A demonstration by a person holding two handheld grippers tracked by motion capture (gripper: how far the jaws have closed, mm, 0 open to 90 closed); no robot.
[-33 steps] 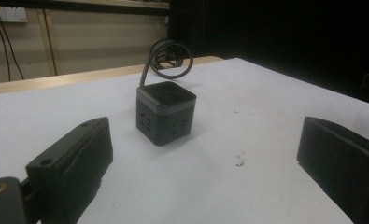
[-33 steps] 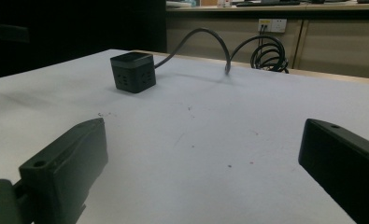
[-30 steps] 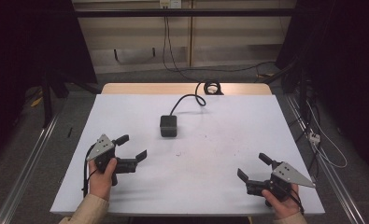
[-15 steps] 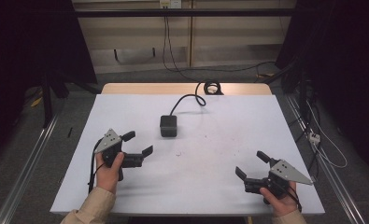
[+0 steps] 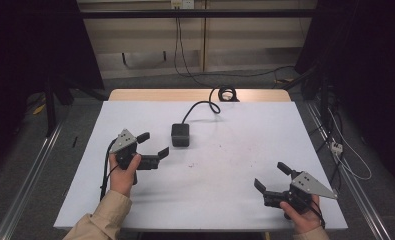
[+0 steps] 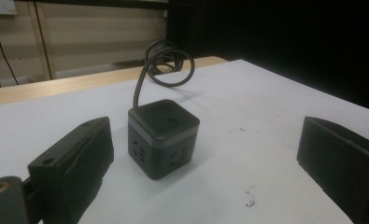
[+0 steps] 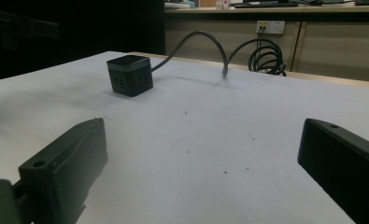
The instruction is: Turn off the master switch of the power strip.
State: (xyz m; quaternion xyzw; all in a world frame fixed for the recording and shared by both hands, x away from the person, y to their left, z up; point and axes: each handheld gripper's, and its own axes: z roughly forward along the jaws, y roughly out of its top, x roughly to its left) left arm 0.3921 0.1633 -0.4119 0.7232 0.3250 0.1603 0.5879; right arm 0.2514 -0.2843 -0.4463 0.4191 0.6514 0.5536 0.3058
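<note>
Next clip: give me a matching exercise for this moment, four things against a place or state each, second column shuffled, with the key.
Things:
1. left gripper
2. right gripper
3. cube socket
4. cable coil

Places or states:
A. lies at the table's far edge
B. open, near the front right corner of the table
C. stands on the white table, cable running from its far side
D. open, close beside the cube, not touching it

Pairs: 1-D, 2-B, 3-C, 4-A
</note>
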